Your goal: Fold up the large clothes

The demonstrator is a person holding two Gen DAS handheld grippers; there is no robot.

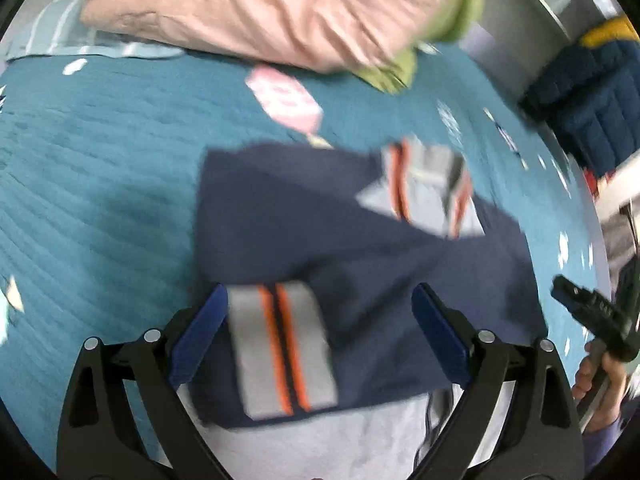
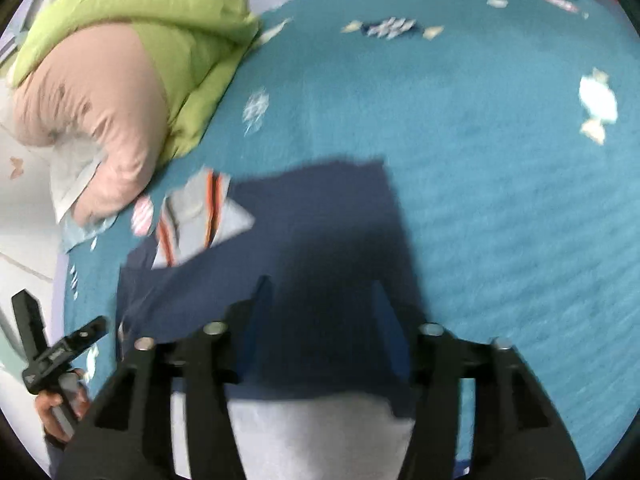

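Navy garment on teal bedspread, between spread left tongs; no legible writing.

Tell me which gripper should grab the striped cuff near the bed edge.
Left, probably. The left gripper hangs open with the grey, orange-striped cuff between its fingers. The right gripper frames only plain navy fabric.

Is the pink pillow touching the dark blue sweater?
Apart. In the left wrist view, teal blanket shows between the pink pillow and the dark blue sweater.
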